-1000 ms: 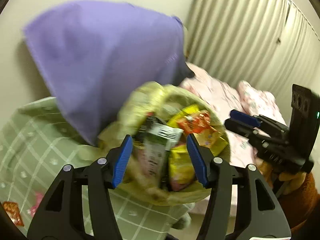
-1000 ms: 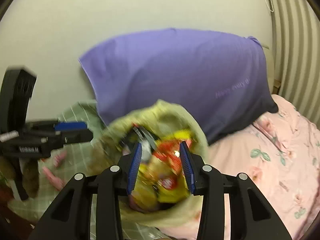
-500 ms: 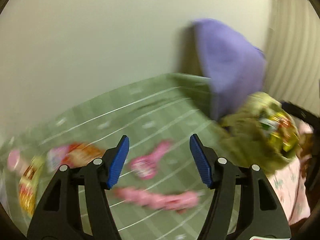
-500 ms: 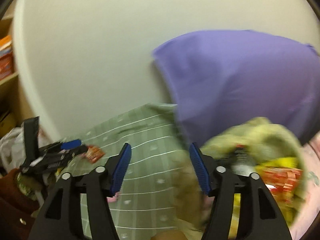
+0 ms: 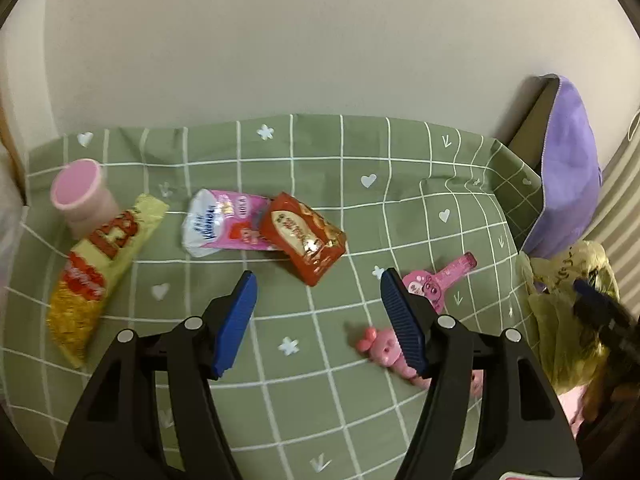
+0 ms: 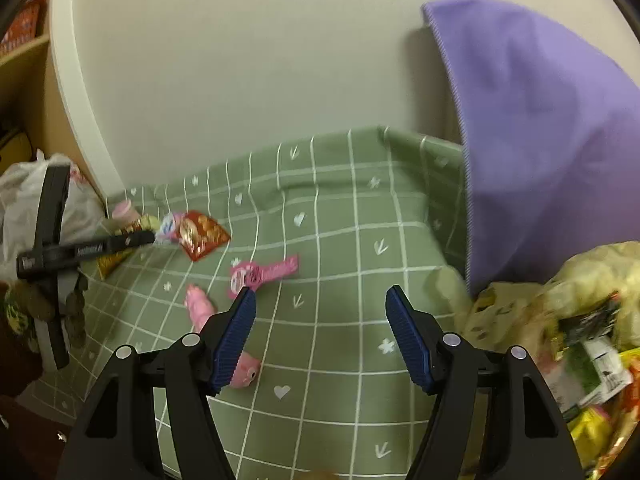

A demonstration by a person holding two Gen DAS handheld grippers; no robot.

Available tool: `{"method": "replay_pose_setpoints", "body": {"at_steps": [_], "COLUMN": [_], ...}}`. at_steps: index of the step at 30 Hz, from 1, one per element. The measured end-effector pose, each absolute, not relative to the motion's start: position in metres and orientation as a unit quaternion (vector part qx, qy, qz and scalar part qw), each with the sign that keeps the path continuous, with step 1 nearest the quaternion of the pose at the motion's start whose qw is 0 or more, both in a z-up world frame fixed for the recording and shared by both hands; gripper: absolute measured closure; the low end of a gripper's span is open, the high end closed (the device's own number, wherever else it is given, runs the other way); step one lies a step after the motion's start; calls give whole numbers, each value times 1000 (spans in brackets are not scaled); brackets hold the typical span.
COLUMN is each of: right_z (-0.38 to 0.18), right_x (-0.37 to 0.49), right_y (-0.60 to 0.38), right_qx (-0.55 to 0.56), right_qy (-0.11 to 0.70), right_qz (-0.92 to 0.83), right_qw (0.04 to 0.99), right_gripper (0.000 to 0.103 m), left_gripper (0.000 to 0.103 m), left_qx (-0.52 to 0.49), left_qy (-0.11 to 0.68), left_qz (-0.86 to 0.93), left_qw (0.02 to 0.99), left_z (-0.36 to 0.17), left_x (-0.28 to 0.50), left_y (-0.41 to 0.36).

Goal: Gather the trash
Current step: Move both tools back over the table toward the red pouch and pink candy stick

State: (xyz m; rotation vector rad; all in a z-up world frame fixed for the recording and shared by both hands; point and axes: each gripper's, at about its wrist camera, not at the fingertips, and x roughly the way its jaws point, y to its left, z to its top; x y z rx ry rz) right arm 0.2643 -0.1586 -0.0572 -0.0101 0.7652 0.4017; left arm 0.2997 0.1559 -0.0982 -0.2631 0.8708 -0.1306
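Note:
A red snack wrapper point(image 5: 306, 238), a pink-and-white tissue pack point(image 5: 218, 226) and a long yellow-red snack bag point(image 5: 100, 270) lie on the green checked cloth point(image 5: 320, 360). My left gripper point(image 5: 318, 316) is open and empty, hovering just short of the red wrapper. My right gripper point(image 6: 320, 332) is open and empty over the cloth point(image 6: 340, 280). A yellow-green trash bag point(image 6: 572, 344) full of wrappers sits at the right edge; it also shows in the left wrist view point(image 5: 568, 320). The left gripper appears in the right wrist view point(image 6: 100, 246) near the red wrapper point(image 6: 200, 234).
A pink cup point(image 5: 82, 198) stands at the back left. A pink toy figure point(image 5: 384, 348) and a pink flat toy point(image 5: 436, 280) lie on the cloth. A purple pillow point(image 6: 552, 140) leans on the wall at right. A white plastic bag point(image 6: 24, 196) sits at the left.
Both grippers have swung left, away from the trash bag, and now face the cloth with the wrappers. Both jaws stand wider open than one second ago.

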Motion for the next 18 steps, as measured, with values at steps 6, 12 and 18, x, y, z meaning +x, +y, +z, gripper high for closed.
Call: {"method": "replay_pose_setpoints", "body": {"at_steps": [6,12,18], "right_z": [-90,-114,-118], "right_x": [273,280,291], "right_y": [-144,-141,-124], "right_qx": [-20,-4,-29], "right_qy": [404,443,437], "right_qz": [197,205,227], "right_qw": [893,873,870], "right_gripper": [39,39,39], "left_gripper": [42,50,76], "left_qx": [-107,-72,-86], "left_qy": [411,449,461], "left_qz": [-12,-6,-48], "left_qw": [905,890,882], "left_z": [-115,-147,-145], "left_x": [344,377,346], "left_y": [140,122,119]}}
